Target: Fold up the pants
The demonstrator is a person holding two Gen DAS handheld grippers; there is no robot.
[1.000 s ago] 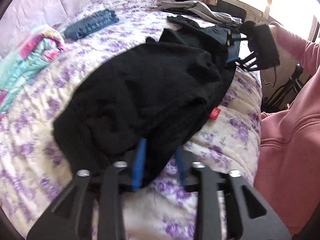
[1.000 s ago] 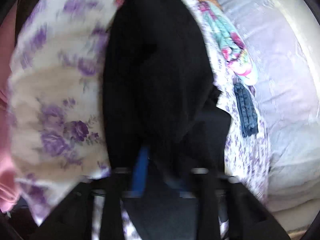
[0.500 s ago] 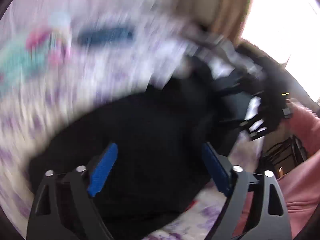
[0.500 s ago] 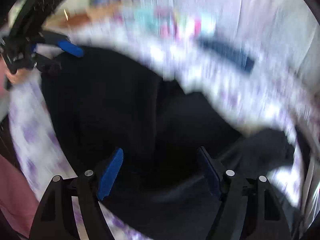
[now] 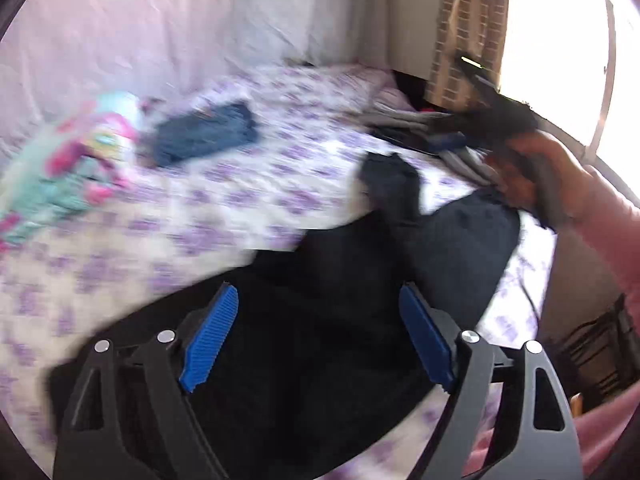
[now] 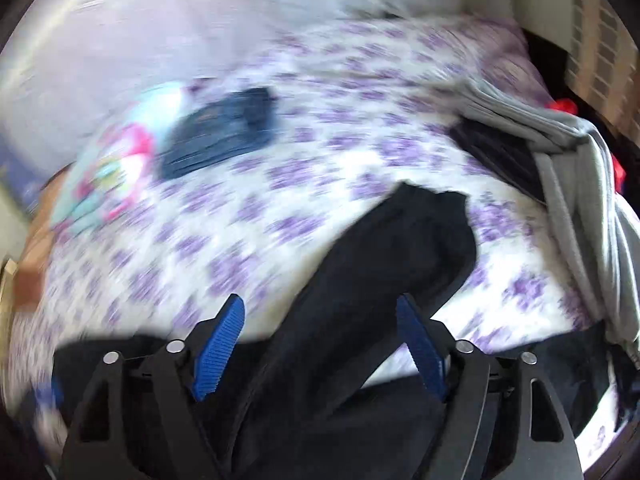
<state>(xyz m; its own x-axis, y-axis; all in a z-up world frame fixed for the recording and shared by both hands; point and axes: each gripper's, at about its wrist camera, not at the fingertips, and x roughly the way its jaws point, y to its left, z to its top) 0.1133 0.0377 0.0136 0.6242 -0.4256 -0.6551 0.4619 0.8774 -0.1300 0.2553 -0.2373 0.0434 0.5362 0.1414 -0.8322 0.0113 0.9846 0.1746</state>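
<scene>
Both jaws opening, black pants [image 5: 320, 360] beneath, ungripped

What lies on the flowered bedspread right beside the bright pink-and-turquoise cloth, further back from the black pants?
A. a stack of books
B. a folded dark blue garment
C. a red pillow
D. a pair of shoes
B: in both wrist views a folded dark blue garment lies on the flowered bedspread next to the pink-and-turquoise cloth, beyond the black pants.
</scene>
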